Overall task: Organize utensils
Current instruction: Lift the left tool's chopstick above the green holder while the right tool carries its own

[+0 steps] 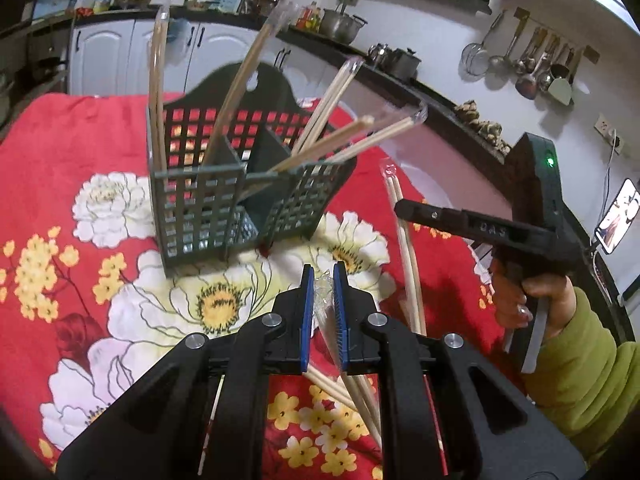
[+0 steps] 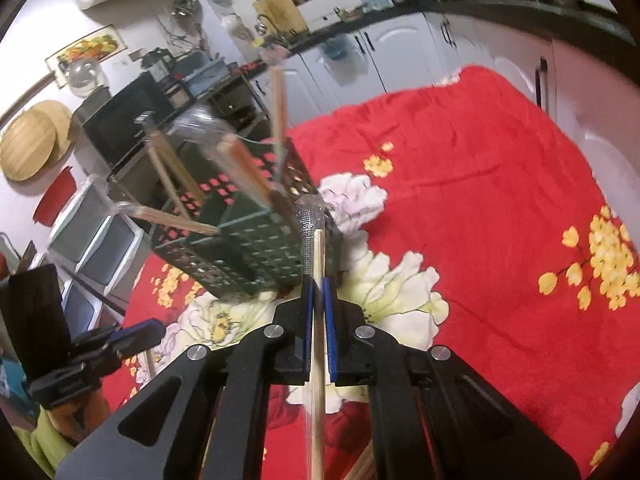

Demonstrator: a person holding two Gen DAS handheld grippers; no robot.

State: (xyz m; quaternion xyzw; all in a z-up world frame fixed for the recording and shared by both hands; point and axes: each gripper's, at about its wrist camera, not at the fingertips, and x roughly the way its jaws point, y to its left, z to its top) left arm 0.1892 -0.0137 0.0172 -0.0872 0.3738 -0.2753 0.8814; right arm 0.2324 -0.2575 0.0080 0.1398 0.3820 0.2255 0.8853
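Note:
A dark green plastic utensil caddy (image 1: 224, 200) stands on the red floral cloth (image 1: 80, 132), with several plastic-wrapped chopstick pairs (image 1: 332, 96) leaning out of its compartments. My left gripper (image 1: 324, 276) is shut on a wrapped chopstick pair (image 1: 324, 300) just in front of the caddy, over more chopsticks lying on the cloth. My right gripper (image 2: 318, 284) is shut on another wrapped chopstick pair (image 2: 317, 248), lifted upright to the right of the caddy (image 2: 248, 244). In the left wrist view that pair (image 1: 404, 224) hangs from the right gripper (image 1: 404, 206).
Loose chopsticks (image 1: 356, 396) lie on the cloth under my left gripper. A dark counter (image 1: 400, 80) with pots, white cabinets and hanging ladles runs behind the table. A phone (image 1: 618, 216) stands at the right. The cloth (image 2: 480, 200) stretches right of the caddy.

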